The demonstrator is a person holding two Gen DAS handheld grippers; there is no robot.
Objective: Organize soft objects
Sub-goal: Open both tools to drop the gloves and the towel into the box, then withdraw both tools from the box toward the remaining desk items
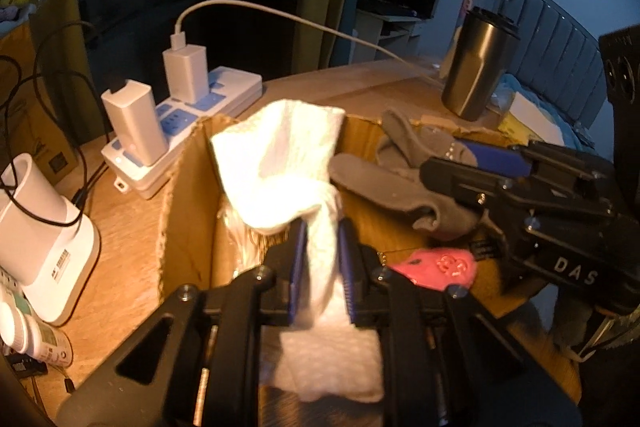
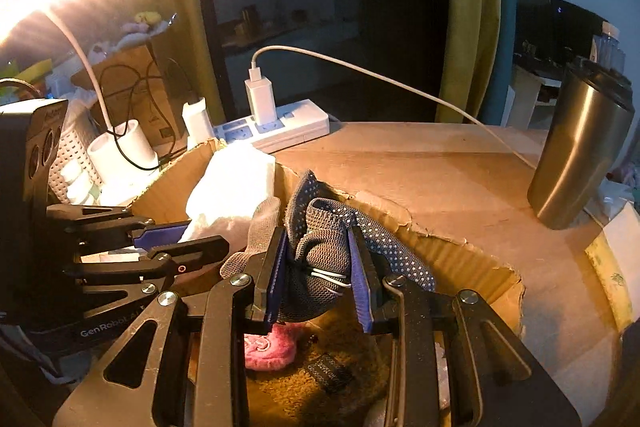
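Observation:
My left gripper (image 1: 323, 231) is shut on a white cloth (image 1: 280, 163), held over the open cardboard box (image 1: 188, 187). The cloth (image 2: 228, 195) also shows in the right wrist view, with the left gripper (image 2: 176, 239) beside it. My right gripper (image 2: 318, 247) is shut on a grey dotted glove (image 2: 324, 251), also above the box (image 2: 460, 247). That glove (image 1: 392, 179) and the right gripper (image 1: 452, 163) show at the right of the left wrist view. A pink soft item (image 1: 436, 267) (image 2: 272, 347) lies inside the box on a brown fabric (image 2: 332, 379).
A white power strip (image 1: 192, 115) with chargers and a cable stands behind the box. A steel tumbler (image 1: 476, 63) (image 2: 580, 155) stands at the table's right. A white holder (image 1: 36, 231) and bottles (image 1: 32, 335) are at the left.

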